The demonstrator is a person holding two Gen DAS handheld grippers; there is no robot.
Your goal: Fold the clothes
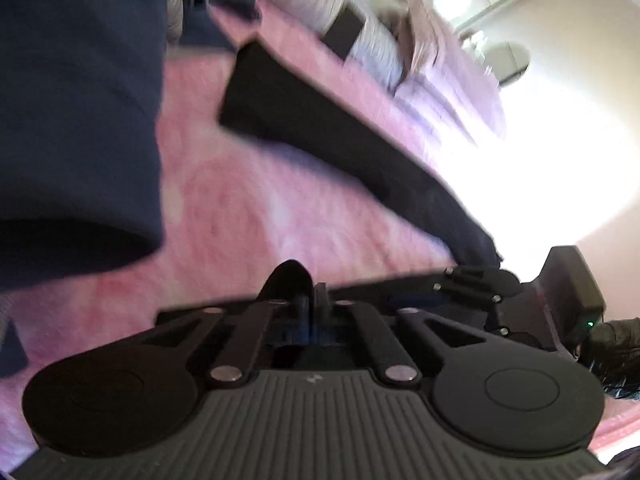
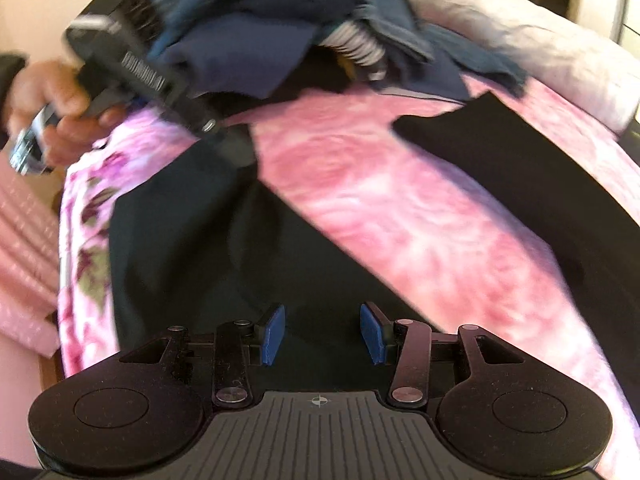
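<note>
Black trousers (image 2: 192,240) lie spread on the pink blanket, their two legs forming a V. One leg (image 1: 320,128) runs away towards the pillows. My left gripper (image 1: 304,300) is shut, and a small fold of black cloth (image 1: 289,276) sticks up between its tips. Seen from the right wrist, the left gripper (image 2: 236,148), held by a hand (image 2: 48,92), pinches the end of the left leg. My right gripper (image 2: 324,334) hovers over the trousers where the legs join. Its blue pads (image 2: 274,334) stand apart with nothing between them.
A pile of navy, blue and striped clothes (image 2: 288,40) sits at the far side of the pink blanket (image 2: 380,200), and looms close on the left as the navy cloth (image 1: 80,120). Pillows (image 1: 432,60) lie at the head. The bed edge (image 2: 60,280) drops off at the left.
</note>
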